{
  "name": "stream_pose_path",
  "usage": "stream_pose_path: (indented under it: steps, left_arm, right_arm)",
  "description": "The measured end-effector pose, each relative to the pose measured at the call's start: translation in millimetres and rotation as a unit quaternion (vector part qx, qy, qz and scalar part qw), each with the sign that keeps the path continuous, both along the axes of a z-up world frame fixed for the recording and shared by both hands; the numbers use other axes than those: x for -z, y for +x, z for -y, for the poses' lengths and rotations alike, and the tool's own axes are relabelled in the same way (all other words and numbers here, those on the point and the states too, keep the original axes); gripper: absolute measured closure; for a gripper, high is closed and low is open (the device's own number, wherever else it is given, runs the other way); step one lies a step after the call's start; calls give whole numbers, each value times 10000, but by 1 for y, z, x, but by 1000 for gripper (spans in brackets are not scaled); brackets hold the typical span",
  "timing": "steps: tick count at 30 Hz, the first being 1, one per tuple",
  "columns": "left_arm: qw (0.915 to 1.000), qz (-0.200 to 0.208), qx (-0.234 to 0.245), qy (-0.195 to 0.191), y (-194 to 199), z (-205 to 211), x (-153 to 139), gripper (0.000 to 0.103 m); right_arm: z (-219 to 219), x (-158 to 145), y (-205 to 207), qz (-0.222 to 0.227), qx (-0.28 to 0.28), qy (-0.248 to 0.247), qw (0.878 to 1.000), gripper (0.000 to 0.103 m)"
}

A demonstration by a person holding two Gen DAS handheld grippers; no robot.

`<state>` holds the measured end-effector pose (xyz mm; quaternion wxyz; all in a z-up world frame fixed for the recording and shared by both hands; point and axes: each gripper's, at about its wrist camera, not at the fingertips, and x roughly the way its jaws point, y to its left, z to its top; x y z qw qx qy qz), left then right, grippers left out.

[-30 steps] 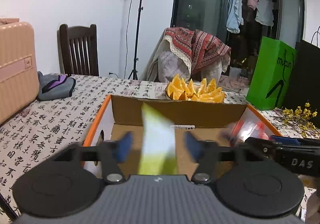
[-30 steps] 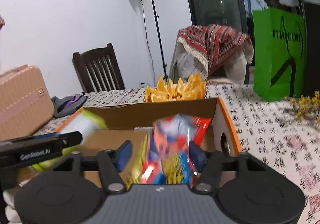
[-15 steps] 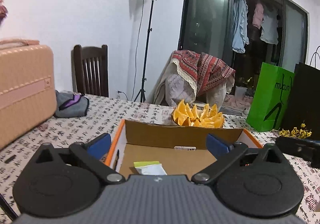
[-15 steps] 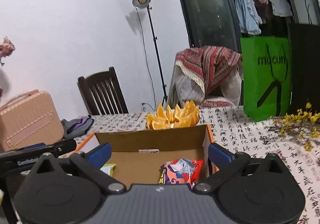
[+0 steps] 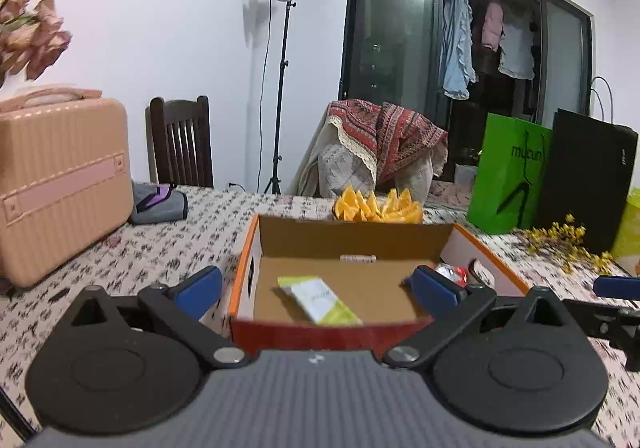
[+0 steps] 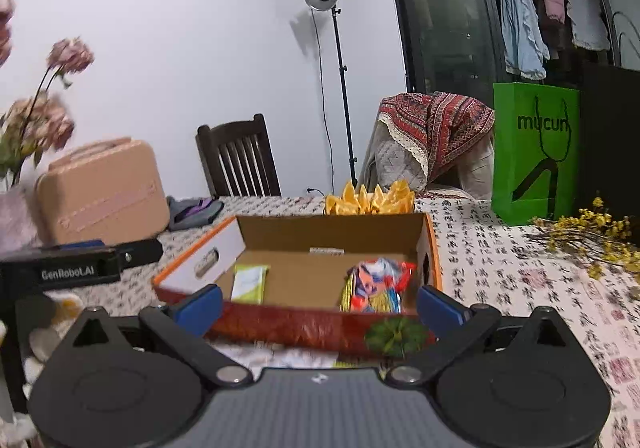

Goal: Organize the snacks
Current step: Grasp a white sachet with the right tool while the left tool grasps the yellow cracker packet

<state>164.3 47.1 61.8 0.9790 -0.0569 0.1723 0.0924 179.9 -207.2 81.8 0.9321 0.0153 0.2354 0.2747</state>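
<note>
An open cardboard box with orange rims sits on the patterned tablecloth. A yellow-green and white snack packet lies flat on its floor at the left. A red, blue and yellow snack bag lies at the right side. My left gripper hangs open in front of the box's near wall, nothing between its blue pads. My right gripper is likewise open and empty, just short of the box. The left gripper's body shows at the left of the right wrist view.
A plate of orange wedges stands just behind the box. A pink case and a grey pouch lie left; green bag, black bag and yellow flowers right. Pink flowers stand near left.
Both grippers let go of their snacks, which now lie in the box. Both jaws opened wide and both grippers drew back and up from the box.
</note>
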Motion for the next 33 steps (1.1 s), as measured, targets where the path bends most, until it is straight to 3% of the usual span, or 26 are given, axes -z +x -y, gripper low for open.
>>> stream_pose_path:
  steps: [18,25,31,33]
  left_arm:
    - [9985,-487,162,-169,-91,-12,55,0]
    - [9974,-630,185,-306,-110,-24,71,0]
    - [9969,-671,141,-397,-116,-30,77,0]
    - [9968,-661,135,-435,-117,-33,78,0]
  right_arm:
    - [9,60,-97,-556,-292,-191,9978,0]
    - [-8,78,-112,-658,-275,-629,9955,3]
    - [-23,87,-114,-755,-318,-847,9930,30]
    - [-27,90,-115,-793,-311,-930,9920,45]
